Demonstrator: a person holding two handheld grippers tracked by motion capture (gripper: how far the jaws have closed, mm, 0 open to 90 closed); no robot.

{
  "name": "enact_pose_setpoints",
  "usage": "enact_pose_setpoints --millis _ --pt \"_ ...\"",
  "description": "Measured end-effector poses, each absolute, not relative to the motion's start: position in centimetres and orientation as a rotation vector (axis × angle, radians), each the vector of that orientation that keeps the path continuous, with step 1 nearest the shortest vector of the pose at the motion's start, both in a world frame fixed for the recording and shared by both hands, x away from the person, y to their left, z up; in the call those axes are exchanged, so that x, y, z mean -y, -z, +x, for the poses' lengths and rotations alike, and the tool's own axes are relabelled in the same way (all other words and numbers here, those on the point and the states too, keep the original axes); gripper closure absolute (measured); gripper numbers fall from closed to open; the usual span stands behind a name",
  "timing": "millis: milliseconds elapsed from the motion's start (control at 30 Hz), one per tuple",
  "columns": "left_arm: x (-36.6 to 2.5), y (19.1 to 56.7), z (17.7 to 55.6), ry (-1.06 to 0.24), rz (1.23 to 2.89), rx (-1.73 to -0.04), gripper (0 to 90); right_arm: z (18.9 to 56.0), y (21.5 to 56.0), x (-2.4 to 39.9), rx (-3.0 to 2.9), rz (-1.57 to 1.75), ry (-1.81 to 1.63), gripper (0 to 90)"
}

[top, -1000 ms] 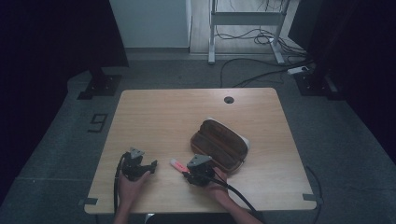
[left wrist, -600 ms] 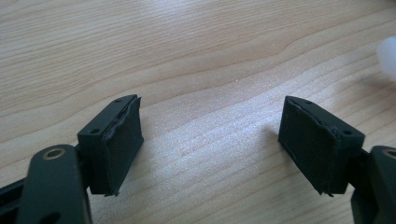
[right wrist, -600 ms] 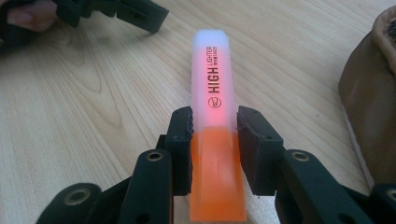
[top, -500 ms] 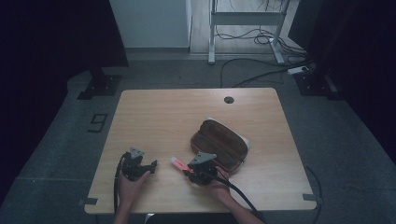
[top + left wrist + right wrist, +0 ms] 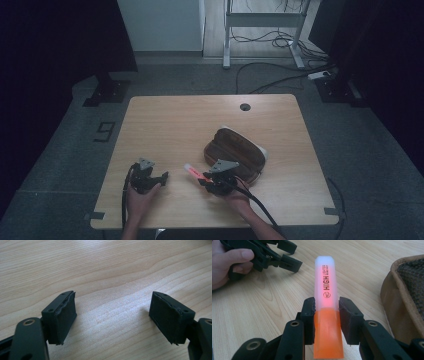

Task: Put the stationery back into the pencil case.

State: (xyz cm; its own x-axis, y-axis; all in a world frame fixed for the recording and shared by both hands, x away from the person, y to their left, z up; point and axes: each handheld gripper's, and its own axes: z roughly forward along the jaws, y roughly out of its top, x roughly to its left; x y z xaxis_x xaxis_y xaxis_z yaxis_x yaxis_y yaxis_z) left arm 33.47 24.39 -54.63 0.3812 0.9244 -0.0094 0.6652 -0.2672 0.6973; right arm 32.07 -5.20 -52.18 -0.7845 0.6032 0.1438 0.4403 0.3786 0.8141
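An orange highlighter with a pale translucent cap points away from me. My right gripper is shut on its middle, pads pressing both sides. In the high view the highlighter sticks out to the left of the right gripper, low over the wooden table. A brown pencil pouch lies just right of it and also fills the right edge of the right gripper view. My left gripper rests near the front left, open over bare wood with nothing between its jaws.
The left gripper, with a hand on it, lies beyond the highlighter's tip in the right gripper view. A cable hole sits near the table's far edge. Cables trail off the front edge.
The right gripper with the highlighter has shifted slightly to the right, toward the pouch. The left gripper has stayed put.
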Motion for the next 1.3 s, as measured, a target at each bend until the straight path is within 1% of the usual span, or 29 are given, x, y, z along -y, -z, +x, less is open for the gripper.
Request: enact_pose_setpoints --millis 700,1300 --pt "-24.4 54.6 33.5 -0.542 2.026 -1.362 21.4 32.1 50.6 6.8 -2.406 0.943 -1.419 65.7" --pt "-24.4 54.6 33.5 -0.542 2.026 -1.362 21.4 32.4 49.1 9.1 -2.338 0.937 -1.447 65.7"
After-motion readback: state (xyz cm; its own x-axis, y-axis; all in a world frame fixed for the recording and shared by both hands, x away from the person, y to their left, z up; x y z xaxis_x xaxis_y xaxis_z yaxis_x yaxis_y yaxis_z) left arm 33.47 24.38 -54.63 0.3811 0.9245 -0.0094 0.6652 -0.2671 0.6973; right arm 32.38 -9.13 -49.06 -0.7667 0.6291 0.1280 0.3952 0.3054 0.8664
